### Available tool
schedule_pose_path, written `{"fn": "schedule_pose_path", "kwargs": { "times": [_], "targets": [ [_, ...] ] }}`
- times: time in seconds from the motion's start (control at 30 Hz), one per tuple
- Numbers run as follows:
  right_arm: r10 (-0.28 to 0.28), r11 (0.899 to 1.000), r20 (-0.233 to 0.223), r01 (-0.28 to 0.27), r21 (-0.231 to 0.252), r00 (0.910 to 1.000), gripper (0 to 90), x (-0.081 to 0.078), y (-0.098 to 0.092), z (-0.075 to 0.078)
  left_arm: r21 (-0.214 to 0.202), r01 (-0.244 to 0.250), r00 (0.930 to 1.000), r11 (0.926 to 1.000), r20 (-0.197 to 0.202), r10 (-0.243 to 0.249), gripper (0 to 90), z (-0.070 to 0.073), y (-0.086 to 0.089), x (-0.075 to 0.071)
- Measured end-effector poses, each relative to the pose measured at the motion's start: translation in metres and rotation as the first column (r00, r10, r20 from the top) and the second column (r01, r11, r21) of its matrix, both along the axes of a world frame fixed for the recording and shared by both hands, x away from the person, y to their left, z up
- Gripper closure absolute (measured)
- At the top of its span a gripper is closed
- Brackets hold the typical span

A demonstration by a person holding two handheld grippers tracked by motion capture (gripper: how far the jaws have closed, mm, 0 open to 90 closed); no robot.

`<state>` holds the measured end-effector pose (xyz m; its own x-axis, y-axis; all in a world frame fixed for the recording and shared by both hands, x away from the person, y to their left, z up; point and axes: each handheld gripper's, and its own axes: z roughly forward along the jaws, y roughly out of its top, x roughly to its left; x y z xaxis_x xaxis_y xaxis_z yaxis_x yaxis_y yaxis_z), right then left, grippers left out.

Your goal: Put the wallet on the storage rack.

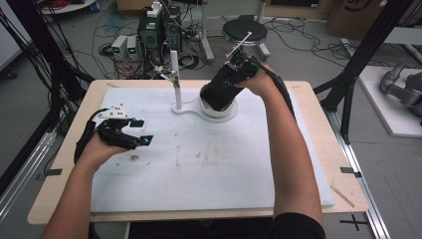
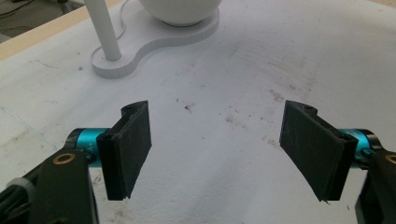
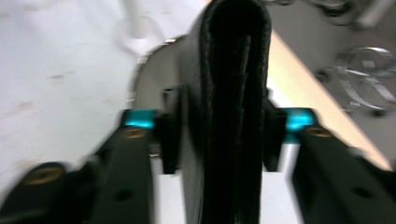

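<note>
Gripping the folded black leather wallet (image 1: 222, 88) over the round white dish (image 1: 219, 110), the right tool (image 3: 219, 135) (left tool (image 2: 219, 154) gapes empty) could drop it askew if loosened early.

— Can we read any writing here, on the white mat (image 1: 209, 164), the stand (image 1: 175, 79) or the black thing (image 1: 222, 89) at the far side?

— We can't; we find no letters, numbers or brand marks on them.

— And the cardboard box (image 1: 356, 17) on the floor behind?

— We see a dark mark on its side, but it is too small and blurred for us to read.
</note>
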<state>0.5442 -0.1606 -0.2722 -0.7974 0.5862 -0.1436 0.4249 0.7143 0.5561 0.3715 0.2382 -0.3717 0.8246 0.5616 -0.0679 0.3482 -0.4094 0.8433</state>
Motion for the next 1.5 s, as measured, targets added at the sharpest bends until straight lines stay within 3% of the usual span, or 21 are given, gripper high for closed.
{"fn": "schedule_pose_path", "kwargs": {
  "times": [0.1,0.13,0.17,0.2,0.37,0.43,0.53,0.67,0.9,0.93,1.03,1.07,1.13,1.27,1.3,1.37,1.47,1.5],
  "targets": [
    [-0.035,0.999,0.031,0.035,0.011,0.9989,46.6,0.0,-0.003,0.0,0.014,0.002,1.0,0.9999,-0.005,-0.002,25.0,-0.001,-0.001,0.0],
    [-0.075,0.997,0.071,0.073,0.022,0.9947,41.9,0.0,-0.008,0.001,0.01,0.005,1.0,0.9999,-0.004,-0.004,25.0,-0.002,-0.002,0.0],
    [-0.075,0.997,0.071,0.073,0.022,0.9947,41.9,0.0,-0.008,0.001,0.01,0.005,1.0,0.9999,-0.004,-0.004,25.0,-0.002,-0.002,0.0],
    [-0.125,0.992,0.087,0.122,0.035,0.9883,38.8,0.0,-0.013,0.002,0.006,0.003,1.0,1.0,-0.003,-0.003,25.0,-0.001,-0.002,0.0],
    [-0.188,0.981,0.117,0.182,0.066,0.9751,38.0,0.001,-0.027,-0.001,0.008,-0.001,1.0,1.0,-0.004,0.001,25.0,-0.001,-0.002,0.0],
    [-0.254,0.967,0.131,0.246,0.071,0.9583,35.9,0.002,-0.035,-0.009,0.008,0.0,1.0,1.0,-0.003,0.0,25.0,-0.002,-0.002,0.0],
    [-0.274,0.96,0.13,0.263,0.093,0.9531,35.0,0.002,-0.039,-0.014,0.008,0.001,1.0,1.0,-0.002,-0.001,25.0,-0.001,-0.002,0.0],
    [-0.313,0.948,0.164,0.298,0.11,0.9353,29.8,-0.002,-0.043,-0.014,0.001,-0.008,0.9999,1.0,-0.008,0.008,25.0,-0.002,-0.003,0.001],
    [-0.304,0.949,0.17,0.282,0.14,0.9375,26.6,-0.017,-0.053,-0.006,-0.004,-0.025,0.9997,0.9997,0.001,0.025,25.0,0.0,-0.002,0.0],
    [-0.294,0.949,0.177,0.264,0.175,0.9393,25.7,-0.025,-0.059,-0.002,-0.016,-0.031,0.9995,0.9994,0.006,0.031,25.0,0.001,-0.001,0.0],
    [-0.282,0.947,0.176,0.245,0.206,0.9432,25.1,-0.036,-0.065,0.002,-0.02,-0.05,0.9987,0.9986,0.01,0.05,24.9,0.003,0.001,-0.001],
    [-0.268,0.945,0.168,0.226,0.235,0.9486,24.7,-0.048,-0.07,0.004,-0.027,-0.061,0.9979,0.9978,0.019,0.062,24.9,0.004,0.002,-0.001],
    [-0.263,0.945,0.178,0.216,0.246,0.9484,24.7,-0.054,-0.073,0.004,-0.031,-0.068,0.9972,0.9972,0.027,0.069,24.9,0.004,0.002,-0.001],
    [-0.238,0.94,0.191,0.175,0.294,0.9524,21.8,-0.084,-0.087,0.007,-0.053,-0.089,0.9947,0.9947,0.049,0.091,24.5,0.007,0.003,-0.003],
    [-0.238,0.94,0.191,0.175,0.294,0.9524,21.8,-0.084,-0.087,0.007,-0.064,-0.091,0.9941,0.9938,0.054,0.094,24.5,0.006,0.003,-0.003],
    [-0.233,0.935,0.188,0.167,0.313,0.9542,21.5,-0.095,-0.092,0.009,-0.069,-0.1,0.9935,0.9926,0.048,0.103,24.4,0.006,0.002,-0.003],
    [-0.232,0.916,0.204,0.143,0.375,0.951,21.5,-0.116,-0.102,0.002,-0.061,-0.1,0.9935,0.9931,0.05,0.103,24.4,0.005,0.001,-0.002],
    [-0.232,0.916,0.204,0.143,0.375,0.951,21.5,-0.116,-0.102,0.002,-0.061,-0.1,0.9935,0.9931,0.05,0.103,24.4,0.005,0.001,-0.002]
  ]
}}
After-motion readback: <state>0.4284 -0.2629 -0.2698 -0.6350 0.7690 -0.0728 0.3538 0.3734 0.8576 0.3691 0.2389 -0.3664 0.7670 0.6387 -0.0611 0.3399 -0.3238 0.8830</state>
